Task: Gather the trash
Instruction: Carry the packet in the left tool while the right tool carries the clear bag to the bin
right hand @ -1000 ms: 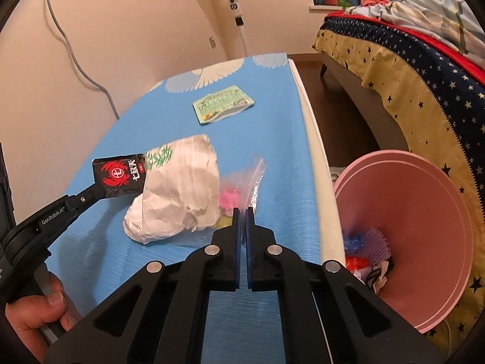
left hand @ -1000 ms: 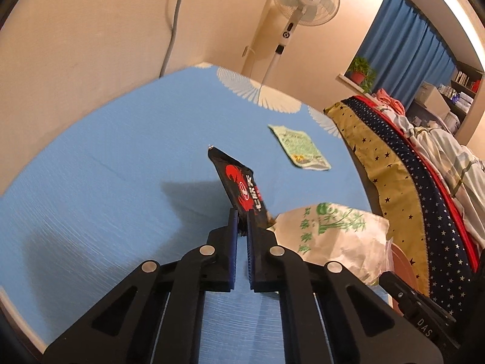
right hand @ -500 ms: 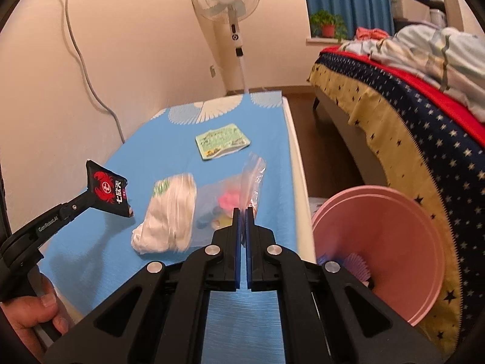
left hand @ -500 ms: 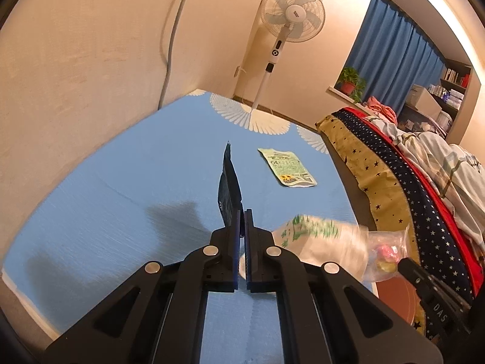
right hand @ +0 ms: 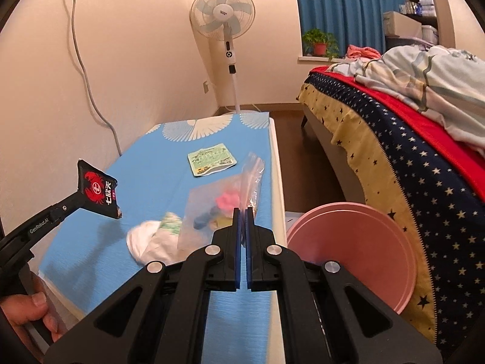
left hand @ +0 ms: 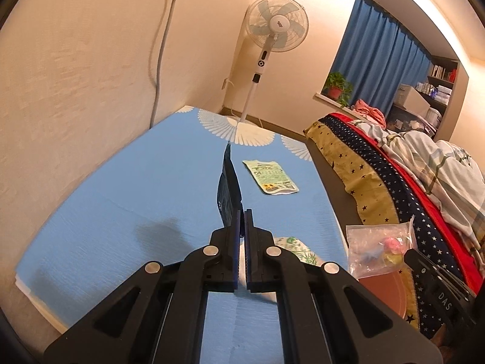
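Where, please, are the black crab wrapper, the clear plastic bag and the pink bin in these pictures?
black crab wrapper [right hand: 98, 188]: right wrist view, on its red crab print.
clear plastic bag [right hand: 209, 197]: right wrist view, on its see-through front face.
pink bin [right hand: 357, 242]: right wrist view, on its inner wall.

Each fisheye view rides close behind its own claw, looking forward and slightly downward along the black fingers over the blue-clothed desk [left hand: 121, 200] [right hand: 157, 163]. Both views share the green printed packet [left hand: 270, 177] [right hand: 211, 159], the white standing fan [left hand: 275, 30] [right hand: 222, 15] and the star-patterned bed [left hand: 379, 176] [right hand: 409, 163].
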The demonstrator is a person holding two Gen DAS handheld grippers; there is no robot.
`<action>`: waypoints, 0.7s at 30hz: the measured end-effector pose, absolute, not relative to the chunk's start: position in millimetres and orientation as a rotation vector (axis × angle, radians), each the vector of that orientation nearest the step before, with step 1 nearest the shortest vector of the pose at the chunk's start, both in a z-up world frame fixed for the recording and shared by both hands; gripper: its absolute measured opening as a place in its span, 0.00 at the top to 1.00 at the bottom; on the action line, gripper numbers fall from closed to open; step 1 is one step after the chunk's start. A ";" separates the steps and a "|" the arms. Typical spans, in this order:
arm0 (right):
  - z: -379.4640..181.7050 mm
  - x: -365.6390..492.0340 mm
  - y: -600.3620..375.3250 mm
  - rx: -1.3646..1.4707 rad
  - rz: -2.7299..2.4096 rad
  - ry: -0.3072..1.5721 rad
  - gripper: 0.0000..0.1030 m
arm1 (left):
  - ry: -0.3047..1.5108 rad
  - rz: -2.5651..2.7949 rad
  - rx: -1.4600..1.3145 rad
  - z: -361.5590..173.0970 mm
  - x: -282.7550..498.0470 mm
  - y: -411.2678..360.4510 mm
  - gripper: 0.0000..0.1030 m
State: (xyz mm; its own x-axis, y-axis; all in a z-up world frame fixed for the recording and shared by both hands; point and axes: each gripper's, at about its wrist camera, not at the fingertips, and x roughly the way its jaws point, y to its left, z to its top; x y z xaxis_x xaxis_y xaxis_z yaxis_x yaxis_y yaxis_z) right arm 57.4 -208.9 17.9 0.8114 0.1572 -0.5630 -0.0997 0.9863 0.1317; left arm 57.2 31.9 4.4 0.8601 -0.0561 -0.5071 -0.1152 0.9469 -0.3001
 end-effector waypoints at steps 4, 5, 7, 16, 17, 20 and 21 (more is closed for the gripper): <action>21.5 53.0 -213.8 0.084 0.114 0.601 0.98 | 0.525 0.015 -0.323 10.9 53.7 26.5 0.98; 22.2 52.3 -214.5 0.081 0.107 0.600 0.98 | 0.521 0.009 -0.321 12.7 52.7 24.1 0.98; 22.6 50.1 -217.1 0.068 0.089 0.598 0.98 | 0.516 -0.002 -0.321 14.6 51.9 21.1 0.98; 24.2 47.7 -233.4 0.045 -0.002 0.596 0.98 | 0.511 -0.047 -0.310 18.3 54.5 3.0 0.98; 24.0 48.1 -235.6 0.048 -0.010 0.597 0.98 | 0.510 -0.053 -0.308 18.5 54.7 1.2 0.98; 22.8 49.0 -245.0 0.058 -0.045 0.603 0.98 | 0.508 -0.076 -0.301 19.9 56.3 -7.2 0.98; 22.6 49.5 -248.1 0.061 -0.056 0.604 0.98 | 0.507 -0.087 -0.295 20.4 57.4 -11.9 0.98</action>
